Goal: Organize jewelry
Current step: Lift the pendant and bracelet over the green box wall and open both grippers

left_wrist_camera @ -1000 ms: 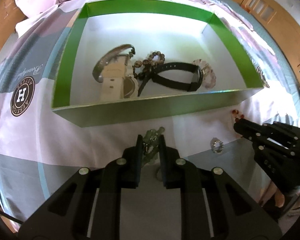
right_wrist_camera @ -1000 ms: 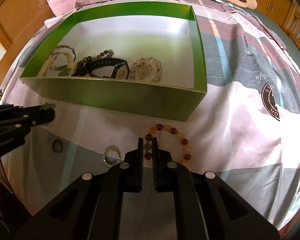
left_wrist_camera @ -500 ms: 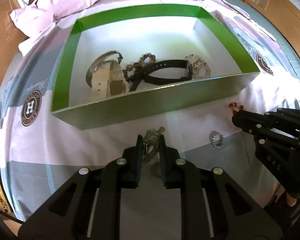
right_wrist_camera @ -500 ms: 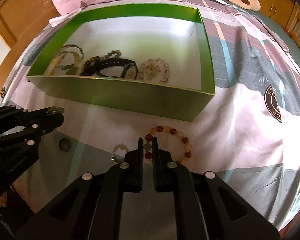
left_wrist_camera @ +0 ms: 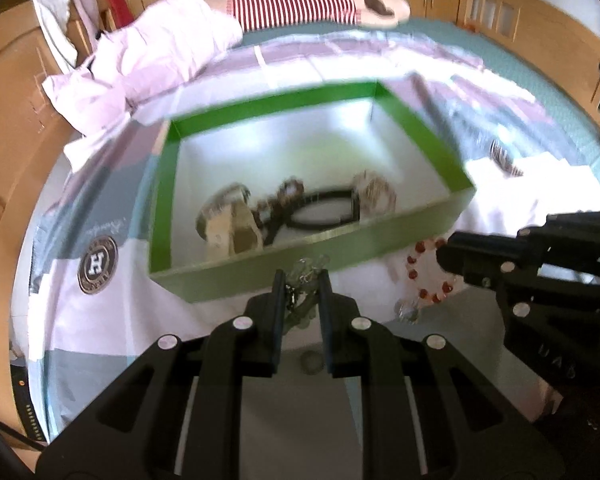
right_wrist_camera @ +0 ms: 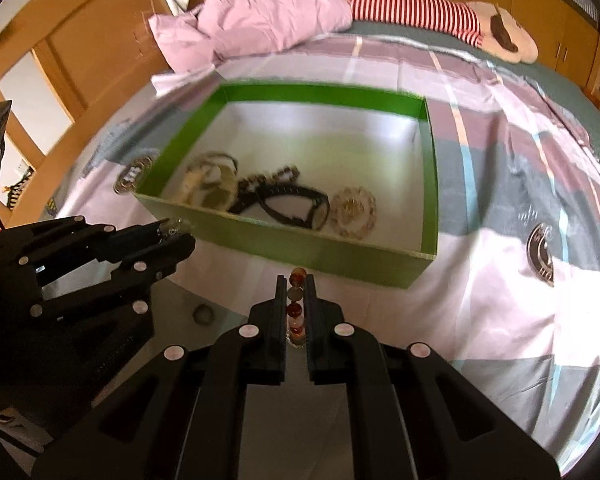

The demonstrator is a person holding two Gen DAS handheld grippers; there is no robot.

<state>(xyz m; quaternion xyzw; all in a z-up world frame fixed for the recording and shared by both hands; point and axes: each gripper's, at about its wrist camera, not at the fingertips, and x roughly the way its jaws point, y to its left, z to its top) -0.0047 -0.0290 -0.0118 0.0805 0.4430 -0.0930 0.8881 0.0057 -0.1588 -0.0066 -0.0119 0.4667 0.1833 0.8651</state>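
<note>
I see my left gripper (left_wrist_camera: 302, 286) clamped on a green bracelet (left_wrist_camera: 306, 278) and my right gripper (right_wrist_camera: 296, 294) clamped on a red bead bracelet (right_wrist_camera: 295, 306), both near the green box's (right_wrist_camera: 300, 250) front edge.

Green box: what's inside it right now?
Inside the box: a black watch, dark beads, a pale bead bracelet and tan-strapped pieces. The near wall hides their front edges.

The green box (right_wrist_camera: 284, 250) stands open-topped at frame centre, its near wall the only barrier ahead. Its upper half is bare floor; jewelry (right_wrist_camera: 284, 200) crowds the lower part. Pink bedding (right_wrist_camera: 256, 20) lies beyond, upper left.
</note>
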